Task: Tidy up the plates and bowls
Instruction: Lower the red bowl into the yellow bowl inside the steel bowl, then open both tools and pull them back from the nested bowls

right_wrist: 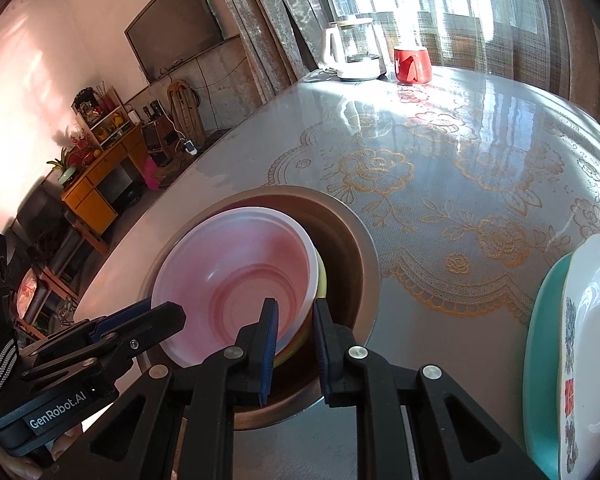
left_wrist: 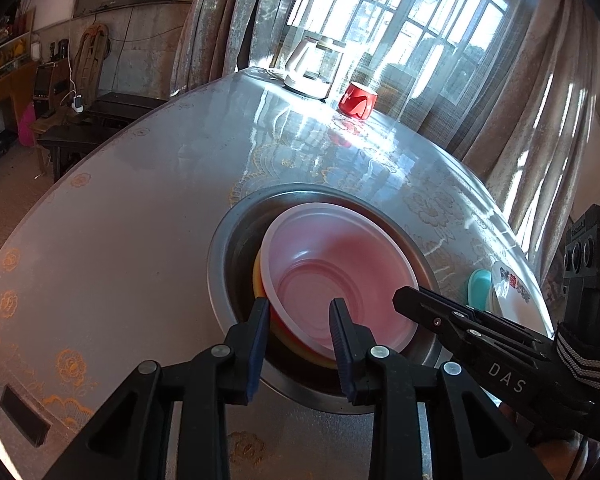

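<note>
The pink bowl (left_wrist: 332, 280) sits in the round metal pit (left_wrist: 228, 248) in the table (left_wrist: 120, 220), on top of a yellow bowl (left_wrist: 257, 280) whose edge peeks out under it. The pit is the landmark here.

The left gripper (left_wrist: 300, 316) hangs over the near side of the pit. Its two fingers sit on each side of the pink bowl's near rim, one outside and one inside. There is a gap between the pads and the rim, so it is a little spread and not pinching.

The right gripper (right_wrist: 296, 316) comes in over the near right side of the pit. Its fingers are close together, one inside the pink bowl and one outside the stacked rims. They look pressed on the rims of the bowls.

Both grippers tip down toward the pit, side by side.

To the right of the pit lies a white plate (right_wrist: 588, 344) on a teal plate (right_wrist: 540, 360). Far behind the pit stand a red cup (left_wrist: 358, 98) and a white kettle (left_wrist: 308, 68)
</note>
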`<state>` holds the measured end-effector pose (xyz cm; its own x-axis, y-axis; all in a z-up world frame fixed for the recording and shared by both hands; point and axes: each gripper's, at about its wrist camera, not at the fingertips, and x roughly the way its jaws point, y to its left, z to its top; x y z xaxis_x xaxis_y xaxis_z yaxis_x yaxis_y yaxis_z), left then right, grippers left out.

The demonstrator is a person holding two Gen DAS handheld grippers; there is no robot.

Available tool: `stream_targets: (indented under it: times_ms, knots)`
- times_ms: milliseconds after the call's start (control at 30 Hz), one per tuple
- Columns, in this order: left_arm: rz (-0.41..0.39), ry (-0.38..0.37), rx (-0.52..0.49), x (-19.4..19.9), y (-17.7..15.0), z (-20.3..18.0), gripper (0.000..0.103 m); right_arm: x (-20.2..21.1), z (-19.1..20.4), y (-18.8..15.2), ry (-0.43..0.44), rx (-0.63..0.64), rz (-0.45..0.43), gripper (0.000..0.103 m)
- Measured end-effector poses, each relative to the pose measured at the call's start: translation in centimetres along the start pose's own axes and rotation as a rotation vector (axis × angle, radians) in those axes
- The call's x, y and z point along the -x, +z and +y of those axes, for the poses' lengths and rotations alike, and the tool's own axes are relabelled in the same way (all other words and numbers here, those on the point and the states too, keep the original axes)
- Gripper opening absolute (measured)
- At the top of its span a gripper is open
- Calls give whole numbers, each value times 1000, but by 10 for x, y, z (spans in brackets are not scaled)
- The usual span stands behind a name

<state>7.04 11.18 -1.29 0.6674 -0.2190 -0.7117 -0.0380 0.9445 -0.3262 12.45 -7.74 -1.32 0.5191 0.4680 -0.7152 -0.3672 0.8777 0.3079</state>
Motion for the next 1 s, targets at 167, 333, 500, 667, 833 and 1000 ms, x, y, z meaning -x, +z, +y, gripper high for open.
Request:
stream_targets:
  times_ms: [167, 333, 500, 667, 833, 1000]
  knots:
    - [-10, 6, -1, 4, -1, 0, 33, 4, -2, -3, 17, -19, -10, 22]
    - [-27, 16, -1, 12, -3, 0, 35, 10, -2, -9, 31, -28, -24, 22]
    - [-55, 47, -7, 20, -6, 0, 40, 19, -1, -15, 36, -33, -51, 25]
    - [-85, 86, -15, 27, -10, 2, 41, 30, 0, -21, 16, -32, -85, 29]
    - [-123, 127, -31, 34, -16, 2, 46, 36, -8, -29, -8, -64, -102, 31]
    - [-125, 135, -14, 35, -22, 8, 46, 36, -17, -35, -27, -100, -98, 31]
